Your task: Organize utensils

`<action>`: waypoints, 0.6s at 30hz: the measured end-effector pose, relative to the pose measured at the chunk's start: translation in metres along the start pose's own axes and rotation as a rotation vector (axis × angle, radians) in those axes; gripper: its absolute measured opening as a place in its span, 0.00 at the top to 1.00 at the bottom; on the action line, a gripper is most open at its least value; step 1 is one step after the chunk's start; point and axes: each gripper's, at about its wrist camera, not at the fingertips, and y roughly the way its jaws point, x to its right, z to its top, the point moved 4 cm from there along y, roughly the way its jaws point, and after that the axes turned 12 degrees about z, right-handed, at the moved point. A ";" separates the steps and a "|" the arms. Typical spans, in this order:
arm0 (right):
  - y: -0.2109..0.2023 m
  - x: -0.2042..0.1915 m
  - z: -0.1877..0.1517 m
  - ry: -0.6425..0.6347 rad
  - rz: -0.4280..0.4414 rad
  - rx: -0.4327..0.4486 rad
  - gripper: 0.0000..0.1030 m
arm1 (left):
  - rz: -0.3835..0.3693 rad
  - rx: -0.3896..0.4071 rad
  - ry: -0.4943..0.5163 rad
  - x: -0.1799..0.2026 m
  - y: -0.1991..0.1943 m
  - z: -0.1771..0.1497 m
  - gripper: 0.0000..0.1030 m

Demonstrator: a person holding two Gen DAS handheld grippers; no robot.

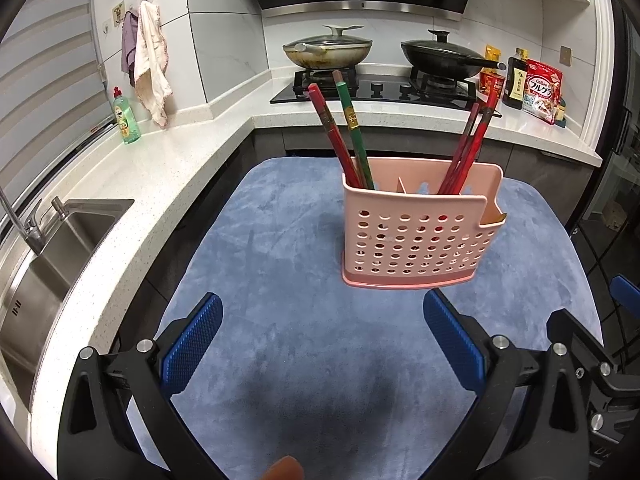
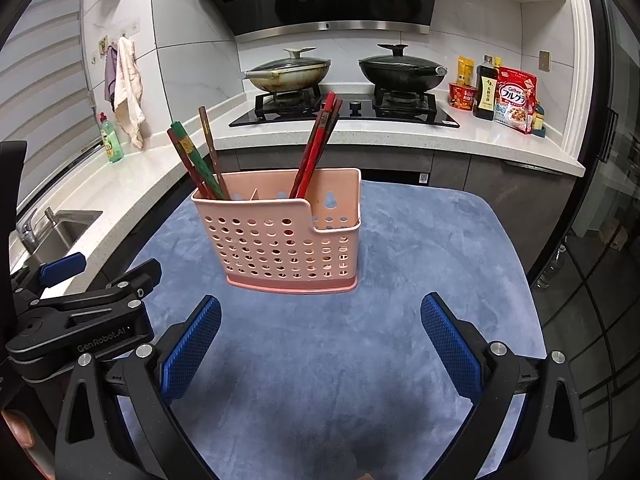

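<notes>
Kitchen counters in speckled white stone wrap around a small table under a plush blue cloth, with a steel sink off to the left and two lidded woks on the gas hob behind. Both grippers hover low over the near edge of the cloth, pointed level at the holder, side by side; the right wrist view catches the left tool's black frame at its left edge. Left gripper: its textured blue pads are spread wide, nothing between them, touching nothing. Right gripper: same story, ribbed blue pads well apart and empty. Out in front, standing upright mid-cloth, is the pink plastic utensil holder, a perforated box with round holes, a stepped front wall and a divider inside. Red and green chopsticks lean out of its left compartment, tilting left; a bundle of red chopsticks leans right from the other side. A fingertip peeks in at the bottom of the left view.
</notes>
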 end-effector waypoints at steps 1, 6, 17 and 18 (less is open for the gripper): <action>0.001 0.000 0.000 0.001 0.000 -0.001 0.06 | 0.001 -0.001 0.000 0.000 0.000 0.000 0.07; 0.002 0.000 -0.001 0.000 -0.001 -0.006 0.06 | 0.005 0.004 0.004 0.000 0.000 -0.002 0.07; 0.004 -0.002 -0.001 -0.002 -0.003 -0.010 0.06 | 0.019 0.008 0.008 -0.001 -0.001 -0.004 0.07; 0.004 -0.002 -0.001 -0.004 -0.003 -0.011 0.06 | 0.020 0.012 0.010 -0.001 -0.002 -0.004 0.07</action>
